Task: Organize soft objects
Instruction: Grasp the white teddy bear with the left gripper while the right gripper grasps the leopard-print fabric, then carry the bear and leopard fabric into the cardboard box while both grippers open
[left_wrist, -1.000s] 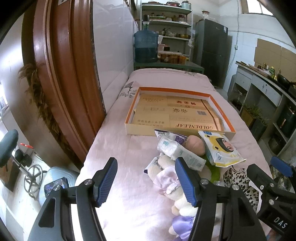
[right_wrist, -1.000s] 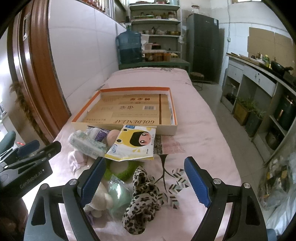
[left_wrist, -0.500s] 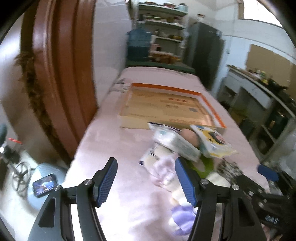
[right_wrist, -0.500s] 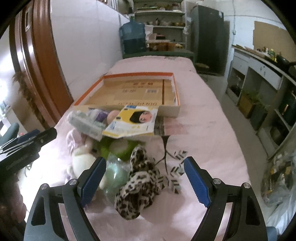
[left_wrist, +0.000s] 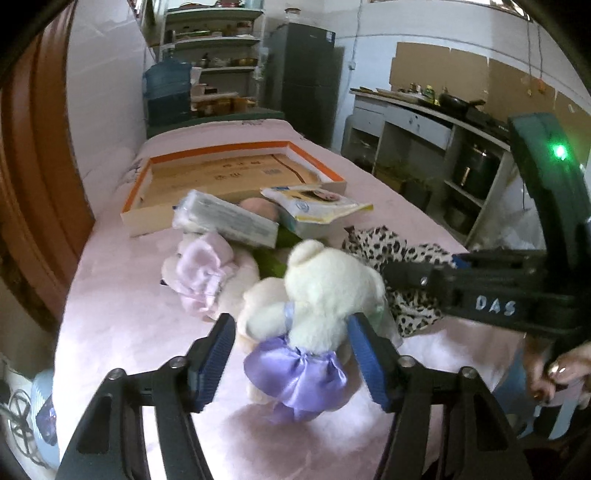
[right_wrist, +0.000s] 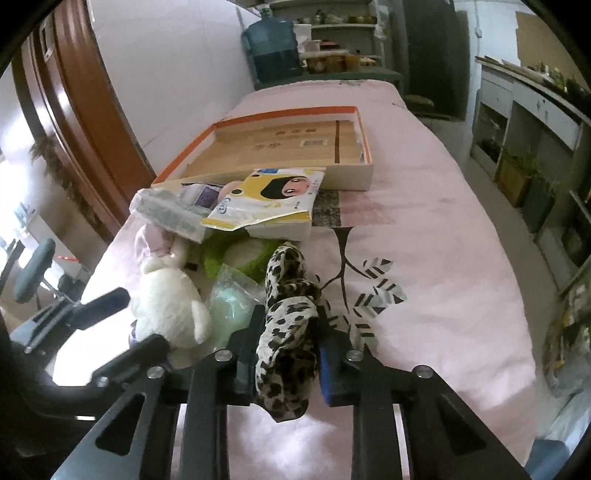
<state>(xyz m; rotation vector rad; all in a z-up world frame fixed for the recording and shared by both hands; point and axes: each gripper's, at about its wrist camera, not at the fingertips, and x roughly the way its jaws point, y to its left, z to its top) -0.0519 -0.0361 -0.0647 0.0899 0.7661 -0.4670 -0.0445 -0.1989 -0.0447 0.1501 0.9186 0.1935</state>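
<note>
A white teddy bear in a purple skirt (left_wrist: 325, 284) lies on the pink bed between the jaws of my left gripper (left_wrist: 291, 354). The jaws are closing, and a gap shows at the left pad. My right gripper (right_wrist: 286, 354) is closing, its pads pressing on a leopard-print cloth (right_wrist: 288, 317). The bear (right_wrist: 166, 306) lies left of that cloth. Behind are a pink plush (left_wrist: 207, 269), a tissue pack (left_wrist: 229, 218), a yellow cartoon pack (right_wrist: 269, 199), a green plush ring (right_wrist: 236, 258) and a mint item in a clear bag (right_wrist: 229, 299).
An orange-rimmed cardboard box (right_wrist: 280, 114) lies flat further up the bed. A brown door frame (right_wrist: 85, 122) stands to the left, a counter with shelves (left_wrist: 424, 122) to the right. The bed's right edge drops to the floor. A person's hand (left_wrist: 557, 369) holds the right gripper.
My left gripper dropped and swung right over the teddy bear, its jaws narrowing around it. My right gripper sank and closed from wide open onto the leopard-print cloth.
</note>
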